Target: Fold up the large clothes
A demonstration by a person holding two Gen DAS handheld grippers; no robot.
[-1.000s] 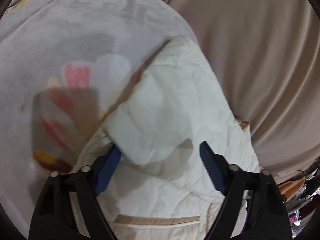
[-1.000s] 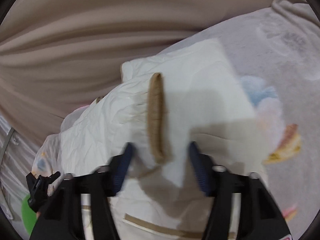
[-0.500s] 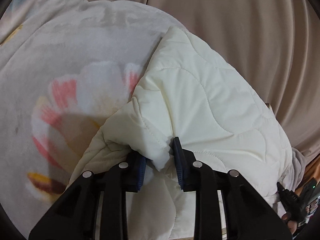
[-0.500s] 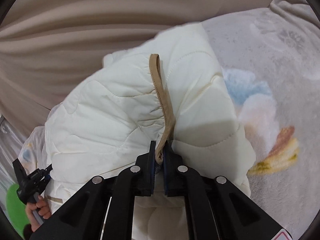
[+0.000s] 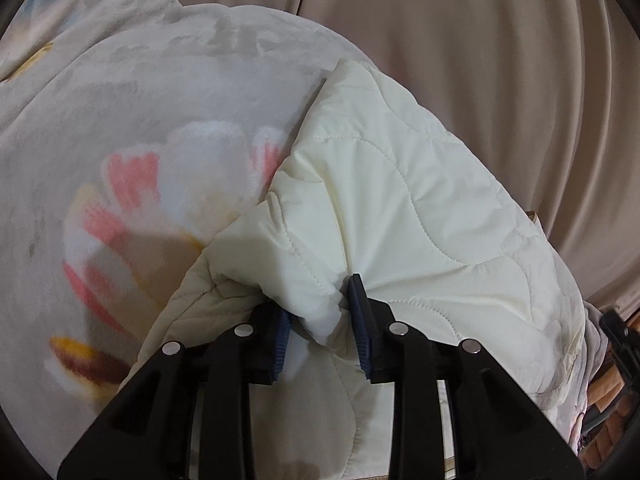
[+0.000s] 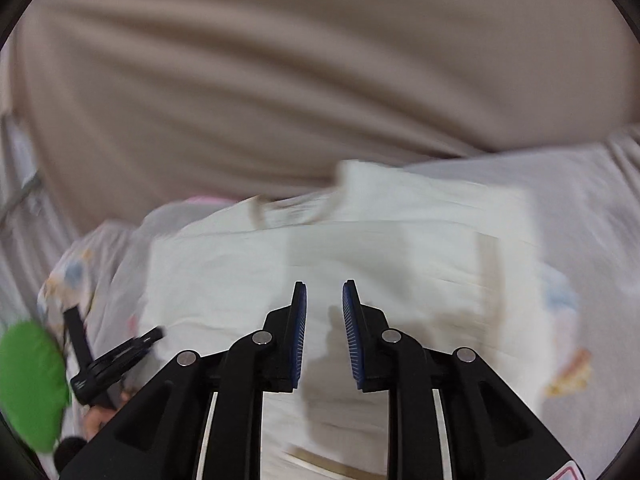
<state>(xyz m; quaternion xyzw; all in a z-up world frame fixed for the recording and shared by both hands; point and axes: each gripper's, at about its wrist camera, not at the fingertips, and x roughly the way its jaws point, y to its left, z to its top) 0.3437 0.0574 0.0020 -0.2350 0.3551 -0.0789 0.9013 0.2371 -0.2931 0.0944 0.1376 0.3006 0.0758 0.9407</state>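
Observation:
A cream quilted jacket (image 5: 420,216) lies folded on a grey floral blanket (image 5: 120,128). My left gripper (image 5: 318,320) is shut on a bunched fold of the jacket between its blue pads (image 5: 356,304). In the right wrist view the jacket (image 6: 360,256) is blurred and lies flat below my right gripper (image 6: 324,300), which is open and empty just above it, with a narrow gap between the pads (image 6: 300,312). The jacket's tan trim (image 6: 256,212) shows at its far edge.
A beige curtain (image 5: 500,60) hangs behind the blanket. In the right wrist view the other gripper (image 6: 104,364) and a green object (image 6: 28,384) sit at the lower left. Cluttered items (image 5: 616,412) show at the far right edge.
My right gripper has let go of the tan-trimmed jacket edge and opened, and the jacket dropped flat. My left gripper keeps its hold on the fold, which has moved little.

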